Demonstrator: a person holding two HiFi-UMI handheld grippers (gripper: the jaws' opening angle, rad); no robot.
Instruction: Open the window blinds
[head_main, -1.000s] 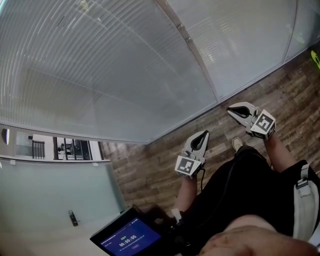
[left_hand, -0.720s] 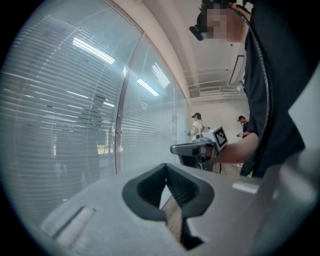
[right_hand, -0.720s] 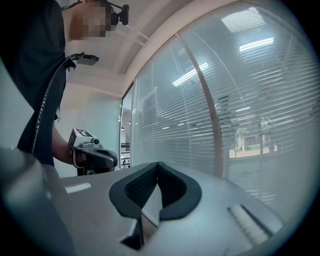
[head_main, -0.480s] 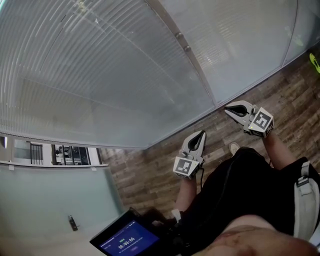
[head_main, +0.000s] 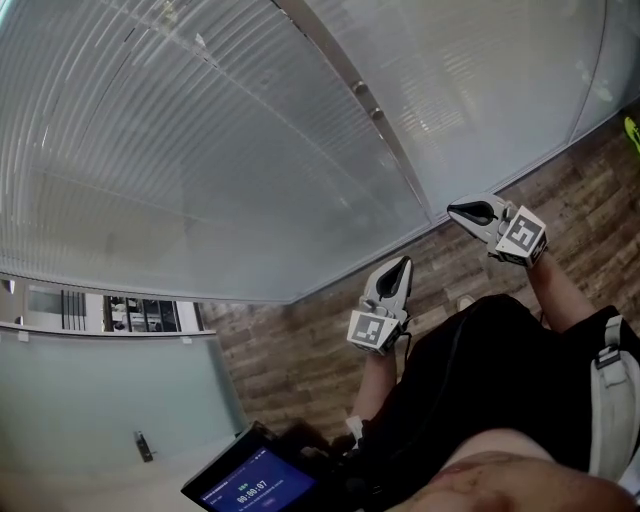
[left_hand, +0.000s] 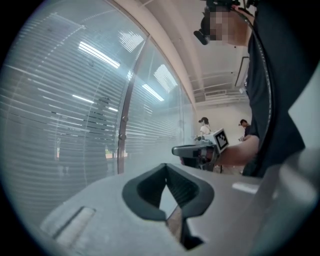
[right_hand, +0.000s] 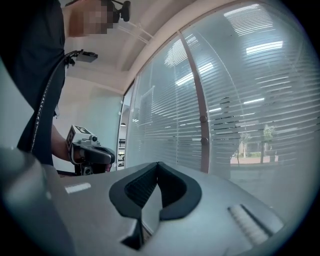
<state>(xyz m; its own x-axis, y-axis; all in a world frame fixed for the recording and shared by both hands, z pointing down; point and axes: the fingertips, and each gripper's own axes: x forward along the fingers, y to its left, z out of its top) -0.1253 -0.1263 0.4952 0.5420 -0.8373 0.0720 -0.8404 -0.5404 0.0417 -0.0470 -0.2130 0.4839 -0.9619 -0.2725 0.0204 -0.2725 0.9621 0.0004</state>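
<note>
While the person stands by the window, left gripper at lower centre of the head view and right gripper right of centre are both clenched, nothing between the jaws. Window blinds fill the upper left and centre, slats down, clear of both grippers. Each gripper's cube shows a black-and-white square marker, no words. The screen at bottom left shows a timer readout, digits too small to read. Wood-plank floor underneath.

The brown wood-plank floor ran as a band from seven o'clock up to two o'clock, bearing a pale shoe just right of centre and a yellow-green object at two o'clock.
</note>
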